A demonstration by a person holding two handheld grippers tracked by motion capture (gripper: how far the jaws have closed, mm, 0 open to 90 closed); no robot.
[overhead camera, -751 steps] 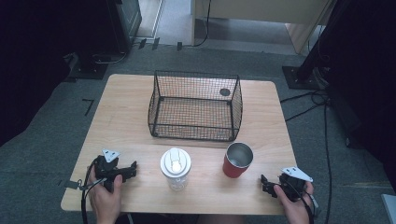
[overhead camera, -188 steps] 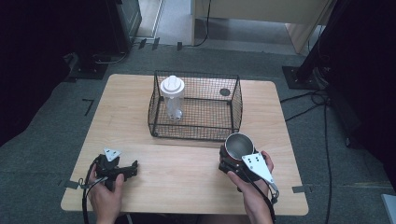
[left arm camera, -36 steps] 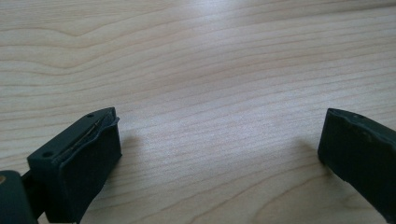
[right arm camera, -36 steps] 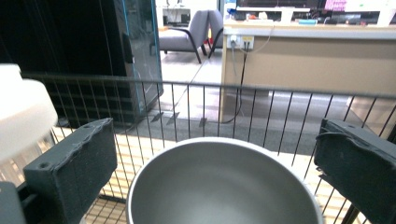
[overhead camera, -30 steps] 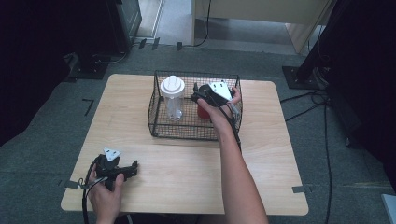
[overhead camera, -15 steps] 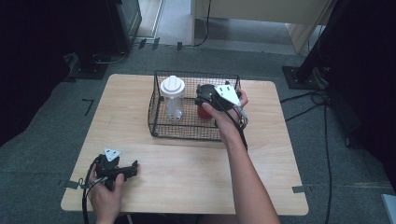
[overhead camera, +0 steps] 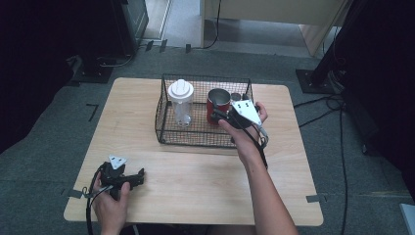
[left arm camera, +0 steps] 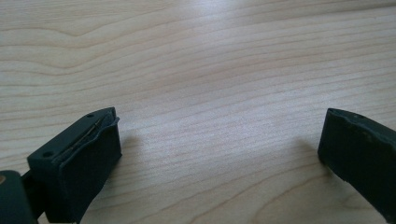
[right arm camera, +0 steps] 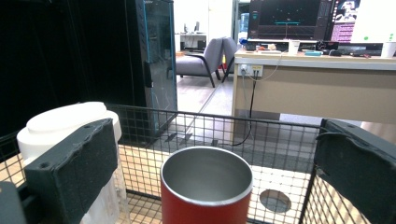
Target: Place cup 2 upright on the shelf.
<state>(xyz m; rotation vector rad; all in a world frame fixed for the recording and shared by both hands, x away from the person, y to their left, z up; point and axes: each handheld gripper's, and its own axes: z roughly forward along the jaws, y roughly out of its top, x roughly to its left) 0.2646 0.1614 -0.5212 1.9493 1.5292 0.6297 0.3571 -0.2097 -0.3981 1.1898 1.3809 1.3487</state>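
Red cup (overhead camera: 218, 104): upright in wire basket (overhead camera: 169, 134), free.
Neighbour: white-lidded bottle (overhead camera: 180, 100), beside it.
Right gripper (overhead camera: 221, 116): jaws wide, flanking cup.
Left gripper (overhead camera: 138, 177): wide, on table (overhead camera: 195, 181).
Writing: none legible.

The left hand (overhead camera: 111, 198) rests at the near left of the table, holding the left gripper (overhead camera: 138, 175) low and level, pointing right. Its jaws stand wide apart with nothing between them. The right arm (overhead camera: 259, 181) stretches forward and up the middle, wrist bent, the right hand (overhead camera: 244, 125) holding the right gripper (overhead camera: 217, 115) pointing left. Its jaws are spread wide and grip nothing.
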